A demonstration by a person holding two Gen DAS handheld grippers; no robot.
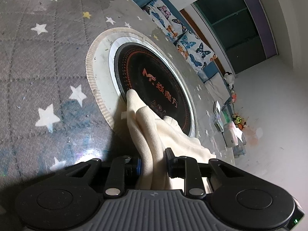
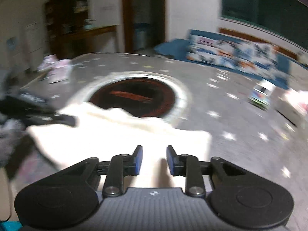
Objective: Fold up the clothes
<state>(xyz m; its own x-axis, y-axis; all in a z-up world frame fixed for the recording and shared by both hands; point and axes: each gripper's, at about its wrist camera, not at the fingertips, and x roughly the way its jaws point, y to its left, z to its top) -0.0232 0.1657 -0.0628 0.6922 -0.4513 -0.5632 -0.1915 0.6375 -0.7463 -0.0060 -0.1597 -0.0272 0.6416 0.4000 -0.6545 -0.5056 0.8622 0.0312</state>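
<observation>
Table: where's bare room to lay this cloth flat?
Open star-print table cover lies on the far side of the round cooktop from the sofa, and between the cooktop and the boxes in the right wrist view. It is crowded along the sofa-side edge. The cloth, bunched in the left gripper, overlaps the cooktop.

The left wrist view sits low and close over the star-patterned surface (image 1: 38, 61), rolled sideways, looking along its jaws across the round black cooktop (image 1: 154, 88). The right wrist view, blurred, looks level and from slightly farther back. Both views share the cooktop, cream cloth (image 2: 119, 138) and butterfly-print sofa (image 1: 184, 38).
</observation>
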